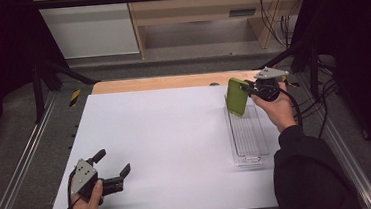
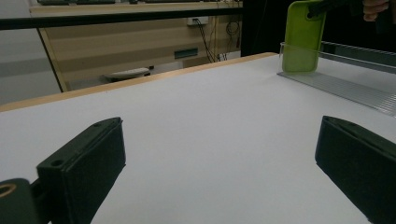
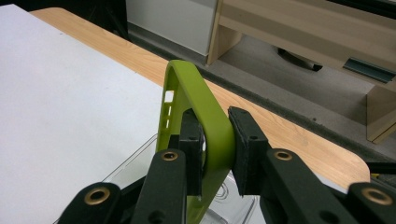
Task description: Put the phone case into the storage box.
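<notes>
My right gripper (image 1: 250, 89) clamps the unmarked green phone case (image 1: 236, 96) upright over the clear tray's (image 1: 250, 154) far end; my left gripper (image 1: 112, 166), well apart from it, gapes empty.

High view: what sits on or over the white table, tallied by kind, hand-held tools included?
Green phone case: 1
Clear plastic tray: 1
Hand-held tools: 2, the left tool and the right tool
Total: 4
</notes>
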A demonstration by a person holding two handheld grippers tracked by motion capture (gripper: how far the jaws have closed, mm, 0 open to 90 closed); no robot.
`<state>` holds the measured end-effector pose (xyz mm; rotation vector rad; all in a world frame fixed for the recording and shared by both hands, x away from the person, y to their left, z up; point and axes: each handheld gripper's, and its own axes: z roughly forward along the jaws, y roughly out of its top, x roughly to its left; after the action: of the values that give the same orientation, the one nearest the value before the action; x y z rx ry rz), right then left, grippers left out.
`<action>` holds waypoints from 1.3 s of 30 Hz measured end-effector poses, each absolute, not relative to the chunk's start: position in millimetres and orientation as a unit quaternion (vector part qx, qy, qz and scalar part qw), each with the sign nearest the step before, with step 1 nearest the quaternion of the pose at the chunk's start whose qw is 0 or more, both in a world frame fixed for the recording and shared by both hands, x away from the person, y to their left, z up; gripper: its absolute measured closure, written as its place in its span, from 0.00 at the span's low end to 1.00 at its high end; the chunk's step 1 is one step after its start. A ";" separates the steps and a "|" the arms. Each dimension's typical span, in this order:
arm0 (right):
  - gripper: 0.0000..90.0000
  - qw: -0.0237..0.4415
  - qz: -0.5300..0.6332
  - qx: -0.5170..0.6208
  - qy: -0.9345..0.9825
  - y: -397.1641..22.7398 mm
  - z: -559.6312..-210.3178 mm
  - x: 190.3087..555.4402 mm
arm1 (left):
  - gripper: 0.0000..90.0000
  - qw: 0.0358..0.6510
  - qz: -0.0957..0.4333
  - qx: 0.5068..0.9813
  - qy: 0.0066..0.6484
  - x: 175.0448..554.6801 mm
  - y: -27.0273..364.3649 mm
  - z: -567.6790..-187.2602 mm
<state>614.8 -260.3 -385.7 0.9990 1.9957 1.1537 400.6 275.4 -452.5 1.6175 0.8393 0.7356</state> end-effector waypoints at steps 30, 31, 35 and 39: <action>0.84 0.323 0.440 0.381 0.747 -254.2 -388.3 617.5 | 0.01 0.555 0.312 0.685 0.355 400.5 275.7 -452.3; 0.84 0.323 0.439 0.381 0.747 -253.6 -388.2 617.6 | 0.01 0.555 0.312 0.685 0.355 400.5 275.7 -452.3; 0.83 0.326 0.440 0.382 0.745 -252.4 -388.4 618.5 | 0.01 0.555 0.312 0.685 0.355 400.6 275.8 -452.3; 0.83 0.326 0.442 0.385 0.741 -252.2 -388.9 619.6 | 0.01 0.555 0.311 0.685 0.355 400.7 275.9 -452.3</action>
<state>619.6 -252.2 -388.9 1.0099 1.9415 1.1590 400.7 275.9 -452.3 1.6180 0.8395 0.7357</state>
